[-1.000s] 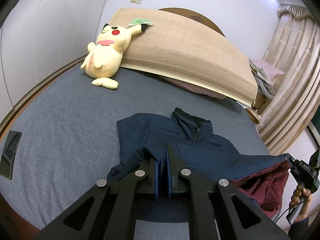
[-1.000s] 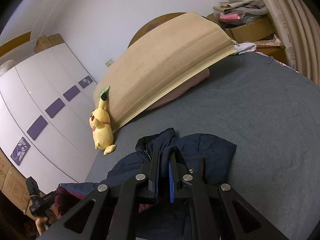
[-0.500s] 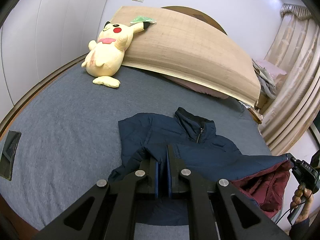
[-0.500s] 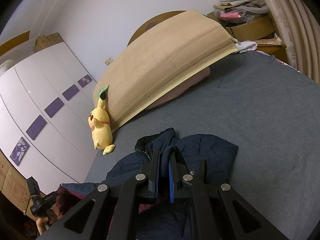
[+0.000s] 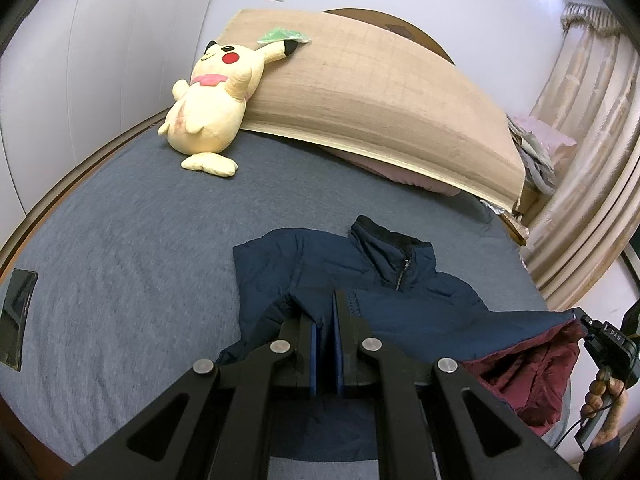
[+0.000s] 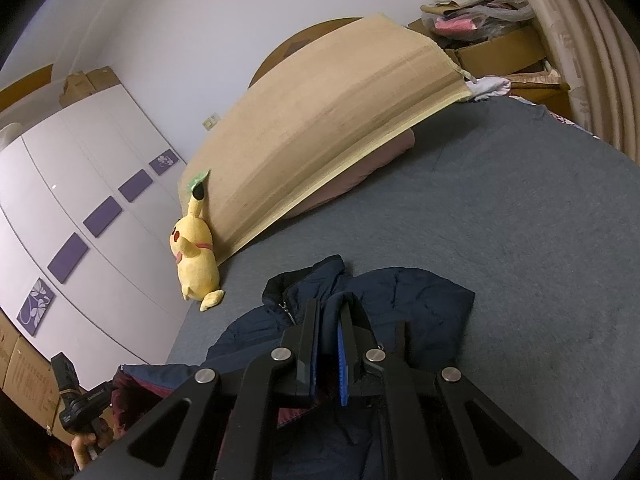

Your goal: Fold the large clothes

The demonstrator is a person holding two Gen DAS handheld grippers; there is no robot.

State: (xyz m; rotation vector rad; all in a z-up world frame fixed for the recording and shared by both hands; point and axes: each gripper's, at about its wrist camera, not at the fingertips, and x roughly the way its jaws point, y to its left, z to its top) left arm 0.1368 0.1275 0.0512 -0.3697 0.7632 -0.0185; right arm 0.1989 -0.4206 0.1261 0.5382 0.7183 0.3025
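Left wrist: grey bed (image 5: 140,240), yellow plush (image 5: 208,108) against a tan mat (image 5: 380,96). Your left gripper (image 5: 325,312) fingers pinch the navy jacket (image 5: 400,304) lying mid-bed, its maroon lining raised toward your right gripper (image 5: 576,314).

Right wrist: right gripper (image 6: 329,320) fingers pinch jacket fabric; curtains (image 6: 580,40), boxes beyond.

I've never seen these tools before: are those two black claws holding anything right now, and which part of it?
Yes. Both grip the navy jacket: the left gripper pinches a fold near its sleeve, the right gripper pinches its hem edge, where the maroon lining shows.
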